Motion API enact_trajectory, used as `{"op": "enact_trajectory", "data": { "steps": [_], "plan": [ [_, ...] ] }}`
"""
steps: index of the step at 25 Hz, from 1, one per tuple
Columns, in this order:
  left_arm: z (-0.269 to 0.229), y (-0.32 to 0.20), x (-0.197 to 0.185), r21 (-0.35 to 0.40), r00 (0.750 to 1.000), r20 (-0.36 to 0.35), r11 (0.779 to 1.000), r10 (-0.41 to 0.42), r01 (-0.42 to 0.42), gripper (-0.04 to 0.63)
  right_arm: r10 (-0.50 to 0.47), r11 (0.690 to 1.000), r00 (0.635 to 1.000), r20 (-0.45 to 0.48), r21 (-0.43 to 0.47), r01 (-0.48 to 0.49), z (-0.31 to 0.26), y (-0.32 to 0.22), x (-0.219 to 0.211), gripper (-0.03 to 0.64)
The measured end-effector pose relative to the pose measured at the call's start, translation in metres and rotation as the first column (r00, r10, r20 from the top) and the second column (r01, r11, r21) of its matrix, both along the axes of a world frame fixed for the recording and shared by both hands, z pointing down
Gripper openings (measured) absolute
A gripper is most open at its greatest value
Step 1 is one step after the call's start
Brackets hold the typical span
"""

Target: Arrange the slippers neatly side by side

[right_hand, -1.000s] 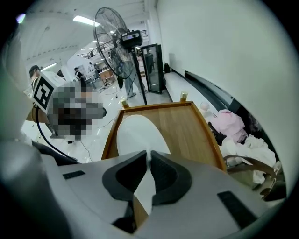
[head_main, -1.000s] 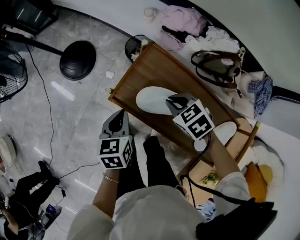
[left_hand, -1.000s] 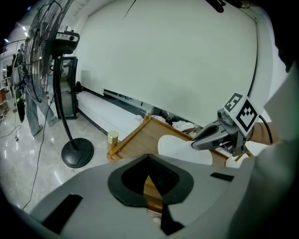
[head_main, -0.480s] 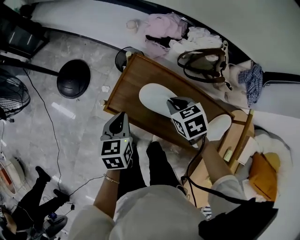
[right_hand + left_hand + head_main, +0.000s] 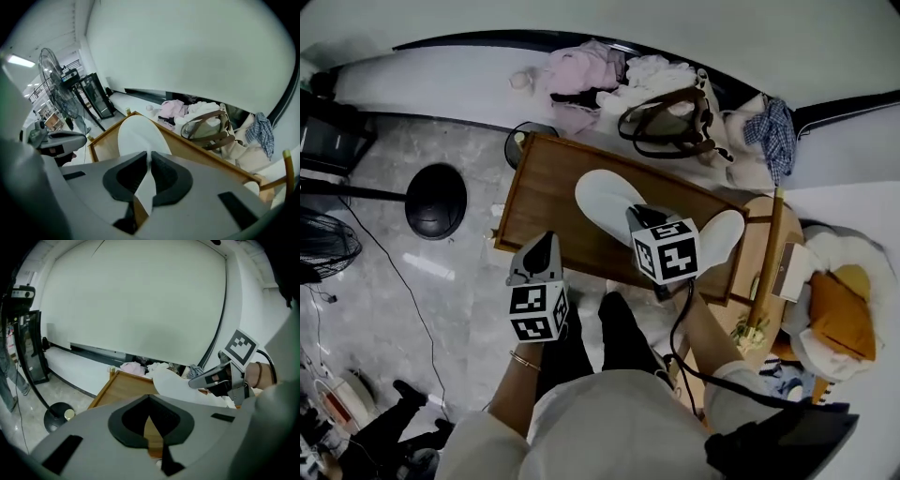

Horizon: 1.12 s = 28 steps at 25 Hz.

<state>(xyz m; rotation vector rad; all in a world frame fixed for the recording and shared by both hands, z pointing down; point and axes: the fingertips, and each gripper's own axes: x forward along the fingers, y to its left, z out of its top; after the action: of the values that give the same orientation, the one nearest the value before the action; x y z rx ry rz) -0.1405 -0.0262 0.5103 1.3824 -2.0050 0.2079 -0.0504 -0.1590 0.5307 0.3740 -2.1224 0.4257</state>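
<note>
A white slipper (image 5: 607, 200) hangs tilted over the wooden table (image 5: 534, 202), and my right gripper (image 5: 643, 216) is shut on its near edge. In the right gripper view the jaws (image 5: 149, 160) pinch the thin white sole (image 5: 137, 133), which runs away from them. The second white slipper (image 5: 722, 234) lies at the table's right end. Off the table's near edge, my left gripper (image 5: 541, 246) hovers over the floor, shut and empty. The left gripper view has its jaws (image 5: 149, 414) closed, with the right gripper (image 5: 216, 378) and the held slipper (image 5: 173, 383) beyond them.
A brown handbag (image 5: 666, 117) and a pile of clothes (image 5: 581, 70) lie behind the table. A round black stand base (image 5: 436, 200) sits on the floor to the left. Wooden furniture (image 5: 764, 272) stands at the right. The person's legs (image 5: 581, 328) are below the table's edge.
My right gripper has rolled and risen a little with the slipper in it. The left gripper has risen slightly beside the table. The view has swung, so the table now lies more level.
</note>
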Motion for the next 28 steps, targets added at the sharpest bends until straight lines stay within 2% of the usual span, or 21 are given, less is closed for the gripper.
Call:
{"op": "enact_trajectory", "data": {
  "steps": [6, 13, 21, 28],
  "plan": [
    [-0.01, -0.017, 0.015, 0.021, 0.996, 0.002, 0.996, 0.091, -0.091, 0.005, 0.155, 0.988, 0.988, 0.026, -0.011, -0.155, -0.011, -0.005, 0.018, 0.051],
    [-0.021, -0.035, 0.021, 0.045, 0.98, 0.032, 0.979, 0.198, -0.199, 0.005, 0.307, 0.952, 0.95, 0.048, -0.008, -0.307, -0.02, -0.006, 0.042, 0.051],
    [-0.023, -0.043, 0.034, 0.046, 0.938, 0.049, 0.938, 0.342, -0.345, 0.006, 0.476, 0.879, 0.875, 0.082, -0.022, -0.476, -0.024, 0.004, 0.064, 0.051],
    [-0.021, -0.049, 0.036, 0.041, 0.896, 0.066, 0.896, 0.439, -0.442, 0.006, 0.606, 0.795, 0.788, 0.107, -0.064, -0.603, -0.021, 0.012, 0.073, 0.051]
  ]
}}
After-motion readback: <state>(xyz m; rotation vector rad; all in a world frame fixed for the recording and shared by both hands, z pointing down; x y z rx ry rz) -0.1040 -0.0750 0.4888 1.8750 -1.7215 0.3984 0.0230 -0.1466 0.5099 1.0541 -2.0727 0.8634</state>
